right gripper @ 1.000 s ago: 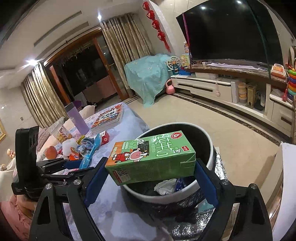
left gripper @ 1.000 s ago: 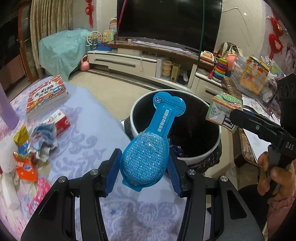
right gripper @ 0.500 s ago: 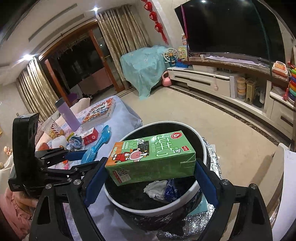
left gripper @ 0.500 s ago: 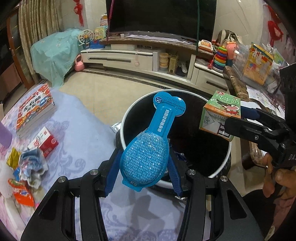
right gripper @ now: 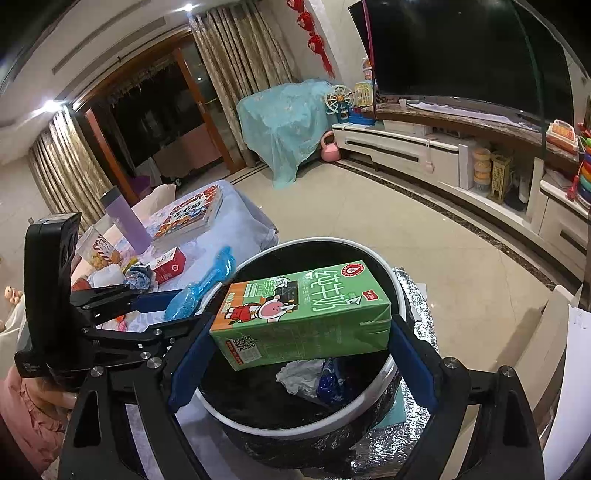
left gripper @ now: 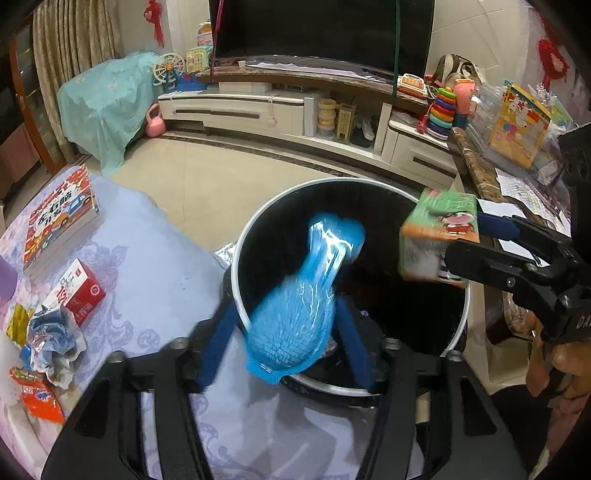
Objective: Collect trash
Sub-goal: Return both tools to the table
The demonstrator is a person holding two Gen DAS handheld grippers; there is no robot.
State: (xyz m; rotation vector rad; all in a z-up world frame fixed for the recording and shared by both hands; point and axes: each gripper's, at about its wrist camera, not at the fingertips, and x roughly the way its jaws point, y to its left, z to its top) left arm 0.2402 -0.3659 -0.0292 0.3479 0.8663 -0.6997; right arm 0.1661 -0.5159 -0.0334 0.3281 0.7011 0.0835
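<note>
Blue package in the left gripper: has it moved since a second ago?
Yes. The blue package has tipped forward over the trash bin rim, blurred, as the left gripper fingers have just been opening.

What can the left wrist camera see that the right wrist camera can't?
Only the left wrist view shows the yellow cartoon box on the side counter and the orange wrapper on the tablecloth. Only the right wrist view shows the ceiling light and the dark glass doors. Both show the trash bin, the blue packet and the green milk carton.
</note>
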